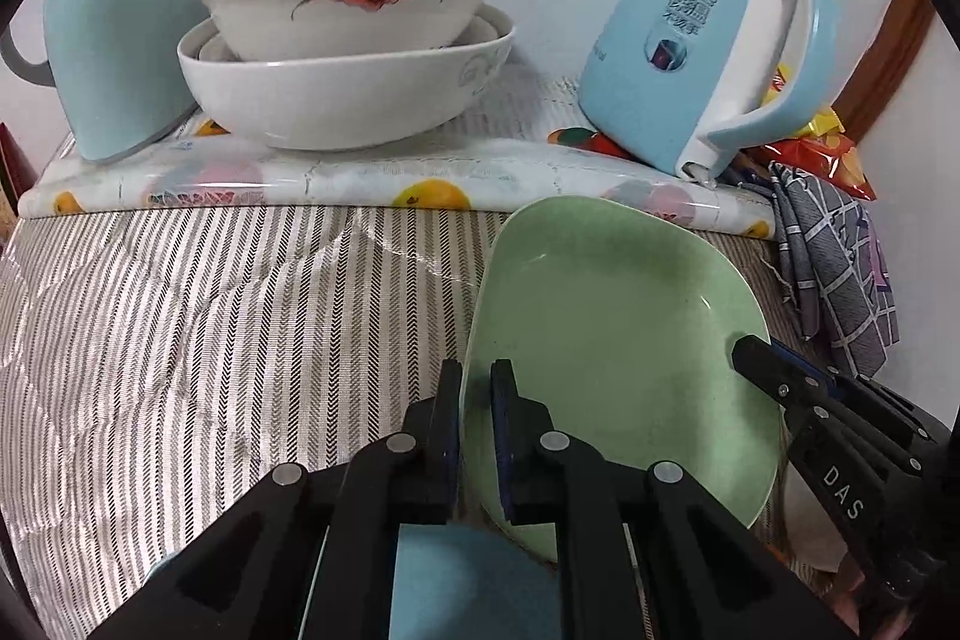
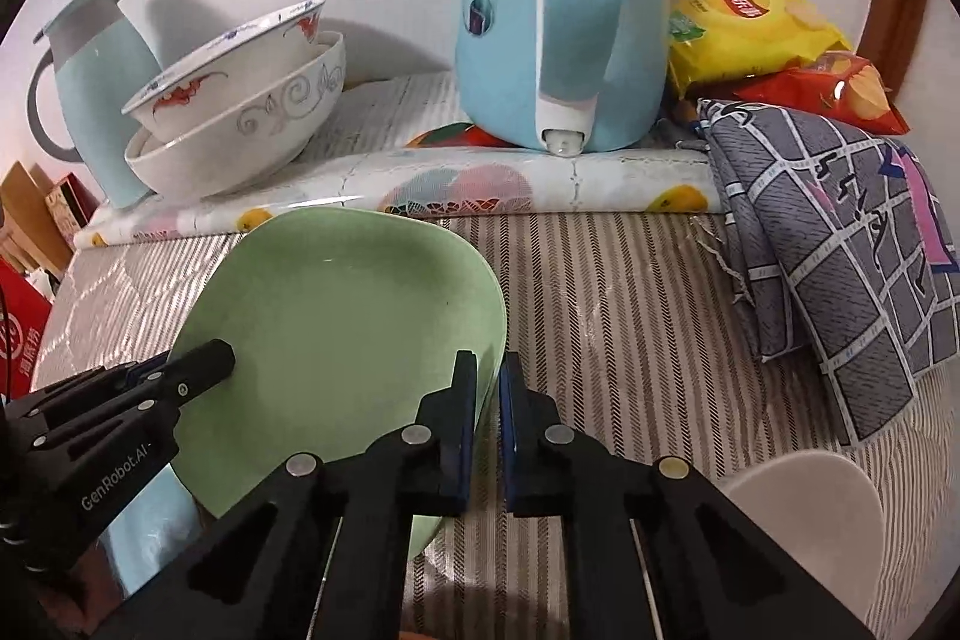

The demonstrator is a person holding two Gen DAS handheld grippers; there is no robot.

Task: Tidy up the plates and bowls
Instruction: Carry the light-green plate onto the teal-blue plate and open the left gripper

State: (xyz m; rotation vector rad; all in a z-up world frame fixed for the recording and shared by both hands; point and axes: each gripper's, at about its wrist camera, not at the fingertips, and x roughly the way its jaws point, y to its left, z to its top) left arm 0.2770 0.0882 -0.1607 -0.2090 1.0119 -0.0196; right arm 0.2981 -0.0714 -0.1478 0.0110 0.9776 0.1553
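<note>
Holding the green plate [image 1: 606, 334] by its rim from both sides, tilted up over the striped surface [image 1: 198, 316]. Left gripper [image 1: 477, 412] pinched tight on the near left rim; right gripper [image 2: 489, 400] pinched tight on the right rim. Probably hard, smooth and easy to break, so likely slippery at a thin edge. Best gripped on the rim, one side each, and kept level. Stacked white bowls [image 1: 342, 58] sitting on the raised flowery ledge [image 1: 372, 184] behind, between a blue jug [image 1: 114, 34] and a blue kettle [image 1: 714, 52]. Hard to tell what the blue thing [image 1: 450, 580] under the left gripper is. Another white dish [image 2: 804, 526] cut off at the corner.
</note>
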